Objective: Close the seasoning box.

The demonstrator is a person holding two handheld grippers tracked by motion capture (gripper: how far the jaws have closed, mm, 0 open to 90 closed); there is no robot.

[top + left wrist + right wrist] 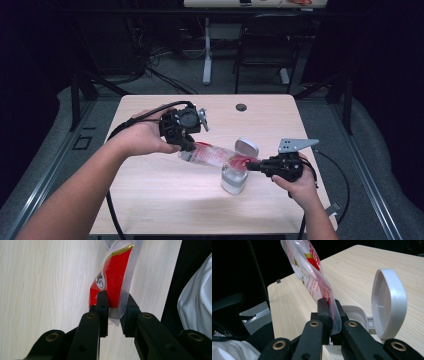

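- Landmark: a small white bin [234, 179] with a hinged lid [246, 147] standing open, placed right of centre on the wooden surface [165, 200]; all places below are given relative to it.
- Clear plastic packet [212, 156] with red print: held in the air, stretched from above the bin's open mouth out to the bin's left; it does not lie on the surface.
- Left gripper [186, 144]: well to the left of the bin; jaws pinching the far end of the packet; in the left gripper view [113, 307] the clear edge sits clamped between the two black pads, with the red panel rising beyond them.
- Right gripper [248, 166]: just beside the bin on its right, at the rim; jaws pressed together on the near end of the packet; in the right gripper view [329, 315] the film passes between the pads, with the bin's opening [354, 312] directly behind and the raised lid [388, 302] to the side.
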